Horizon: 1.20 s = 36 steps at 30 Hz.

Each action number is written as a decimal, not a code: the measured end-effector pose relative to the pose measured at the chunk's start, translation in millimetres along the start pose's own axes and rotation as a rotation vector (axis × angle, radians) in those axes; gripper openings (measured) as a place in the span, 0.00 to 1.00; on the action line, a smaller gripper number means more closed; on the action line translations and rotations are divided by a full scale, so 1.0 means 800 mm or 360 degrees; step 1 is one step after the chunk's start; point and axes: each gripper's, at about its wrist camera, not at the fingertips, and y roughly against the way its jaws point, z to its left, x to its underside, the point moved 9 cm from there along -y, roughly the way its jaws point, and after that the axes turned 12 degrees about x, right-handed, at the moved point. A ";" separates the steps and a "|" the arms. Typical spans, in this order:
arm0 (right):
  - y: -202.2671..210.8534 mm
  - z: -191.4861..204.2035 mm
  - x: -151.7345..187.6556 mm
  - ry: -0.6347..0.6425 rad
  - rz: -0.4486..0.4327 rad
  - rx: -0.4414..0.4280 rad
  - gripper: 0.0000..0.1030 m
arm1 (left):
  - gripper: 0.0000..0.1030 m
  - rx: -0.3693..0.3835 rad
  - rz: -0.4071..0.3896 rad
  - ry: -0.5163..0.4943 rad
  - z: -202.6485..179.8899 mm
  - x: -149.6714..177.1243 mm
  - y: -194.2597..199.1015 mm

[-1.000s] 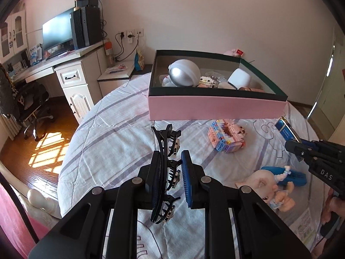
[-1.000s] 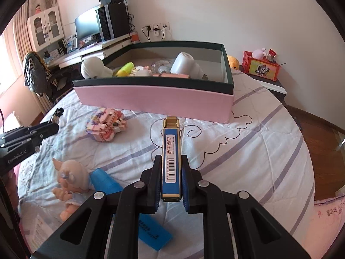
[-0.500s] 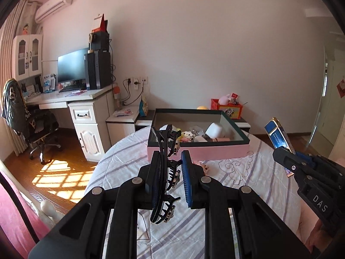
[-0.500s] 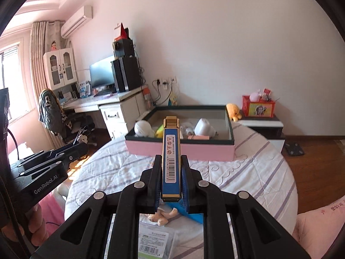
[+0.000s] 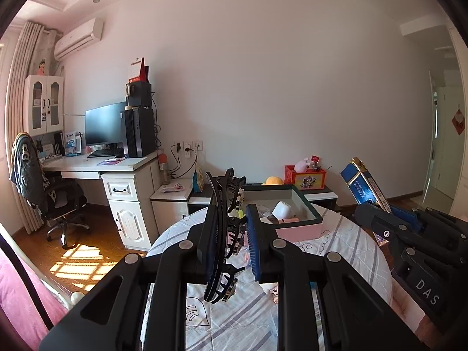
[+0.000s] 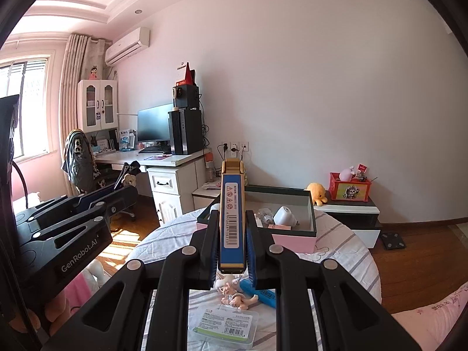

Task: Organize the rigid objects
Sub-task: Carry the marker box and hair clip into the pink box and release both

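Bed (image 6: pixel 345 251): covered by a striped sheet; the pink box (image 6: pixel 292 238) is set at its far side, already partly filled.
Left gripper (image 5: pixel 231 234): clenched on a black hair claw (image 5: pixel 223 204), held high, well short of the box.
Right gripper (image 6: pixel 232 251): clamped on a blue-and-gold slim box (image 6: pixel 232 216), likewise raised.
Risk: the claw is gripped off-centre and could be twisted loose.
Obstacles: a doll (image 6: pixel 234 292) and a packet (image 6: pixel 223 321) are left below.
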 end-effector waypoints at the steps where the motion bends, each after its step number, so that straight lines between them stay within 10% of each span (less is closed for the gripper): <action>1: 0.003 0.001 -0.002 0.0003 -0.0007 -0.0005 0.15 | 0.18 -0.0007 -0.0002 -0.0009 0.000 -0.001 0.001; 14: -0.035 -0.001 -0.002 0.0061 0.0026 -0.0036 0.15 | 0.18 -0.0111 0.0054 -0.0088 0.020 -0.004 -0.056; 36: -0.366 -0.032 0.063 0.0048 0.0620 -0.0146 0.15 | 0.19 0.0001 0.0653 -0.0056 0.070 0.056 -0.430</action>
